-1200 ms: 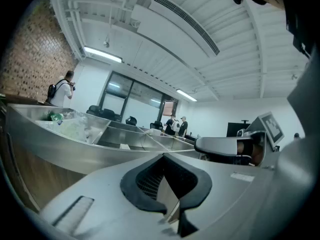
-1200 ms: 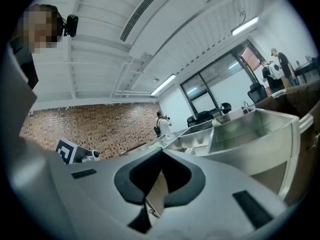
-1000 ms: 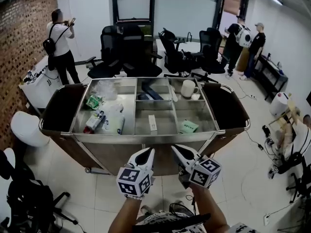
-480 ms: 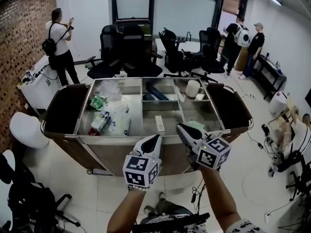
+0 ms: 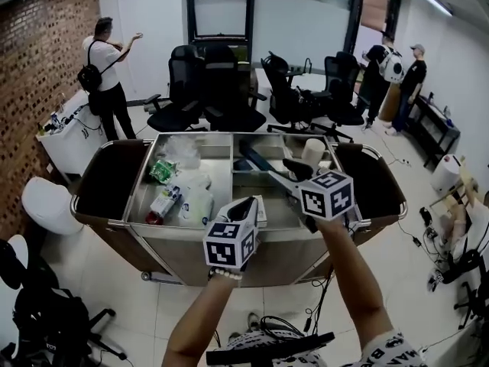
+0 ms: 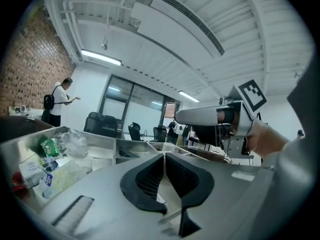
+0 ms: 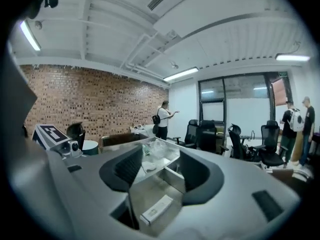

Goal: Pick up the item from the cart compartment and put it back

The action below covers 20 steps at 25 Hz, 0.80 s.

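Note:
A steel cart [image 5: 191, 228] with several compartments stands in front of me. A small white box [image 7: 157, 209] lies flat in the middle front compartment, also seen in the head view [image 5: 260, 209]. My right gripper [image 7: 157, 171] hovers over that compartment [image 5: 281, 171]. Its jaws are opening, and the box lies below the gap without touching either pad. My left gripper [image 5: 248, 205] is at the cart's front rim. Its jaws [image 6: 164, 156] are shut with nothing between them.
The left compartment holds a green packet [image 5: 162, 170], clear plastic bags [image 5: 183, 151], a white pouch [image 5: 197, 205] and a carton [image 5: 163, 203]. A white roll [image 5: 313, 153] sits at the back right. Office chairs [image 5: 221, 90], a white stool [image 5: 46, 205] and people [image 5: 107, 71] surround the cart.
Both grippers have moved forward from below the cart's front to over it. The right gripper's jaws have opened above the middle compartment. The cart looks nearer.

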{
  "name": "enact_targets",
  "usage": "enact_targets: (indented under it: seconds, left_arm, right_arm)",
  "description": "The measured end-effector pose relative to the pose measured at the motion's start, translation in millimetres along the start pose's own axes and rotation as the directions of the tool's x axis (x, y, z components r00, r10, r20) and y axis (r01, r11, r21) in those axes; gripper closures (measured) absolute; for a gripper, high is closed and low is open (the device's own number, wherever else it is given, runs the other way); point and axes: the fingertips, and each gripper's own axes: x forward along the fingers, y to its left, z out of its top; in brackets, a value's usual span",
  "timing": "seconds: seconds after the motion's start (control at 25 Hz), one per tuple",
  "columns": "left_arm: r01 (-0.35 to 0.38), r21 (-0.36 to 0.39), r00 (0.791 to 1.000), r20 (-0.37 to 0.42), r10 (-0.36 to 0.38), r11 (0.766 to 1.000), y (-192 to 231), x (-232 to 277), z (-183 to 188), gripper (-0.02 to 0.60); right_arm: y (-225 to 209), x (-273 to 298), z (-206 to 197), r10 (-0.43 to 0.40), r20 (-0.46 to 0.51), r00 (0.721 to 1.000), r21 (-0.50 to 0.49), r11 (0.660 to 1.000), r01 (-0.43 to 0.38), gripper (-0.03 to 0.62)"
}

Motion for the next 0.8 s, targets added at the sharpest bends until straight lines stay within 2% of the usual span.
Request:
enact_targets:
  seconds: [0.04,0.24,0.4,0.52,0.64,0.8]
  left_arm:
    - [-0.006,-0.005,1.000,0.000,0.006,1.000,5.4,6.1,2.7,0.568]
    - [-0.018,-0.013,1.000,0.008,0.018,1.000,23.9,30.2,18.0,0.566]
    - [-0.027,-0.012,1.000,-0.006,0.027,1.000,35.9,45.4,25.6,0.566]
    - [-0.033,-0.031,0.999,-0.029,0.033,0.999,42.2,56.0,25.5,0.566]
    - [-0.042,-0.054,0.997,-0.070,0.038,0.998,49.9,68.4,20.7,0.566]
    - [-0.056,-0.080,0.993,-0.110,0.048,0.995,57.2,78.3,17.2,0.559]
  right_arm:
    - [-8.3,10.2,2.5,-0.002,-0.033,0.999,-0.018,1.000,0.002,0.315]
    - [-42.1,53.8,13.9,-0.034,-0.133,0.990,-0.115,0.993,0.019,0.313]
    - [-61.6,85.5,4.3,-0.018,-0.218,0.976,-0.090,0.996,-0.002,0.313]
    - [-75.5,108.7,-16.0,0.011,-0.305,0.952,-0.042,0.999,-0.025,0.313]
    - [-90.9,134.6,-41.9,0.029,-0.437,0.899,-0.013,0.999,-0.039,0.313]
    - [-111.7,165.1,-72.4,0.041,-0.621,0.783,-0.014,0.998,-0.063,0.312]
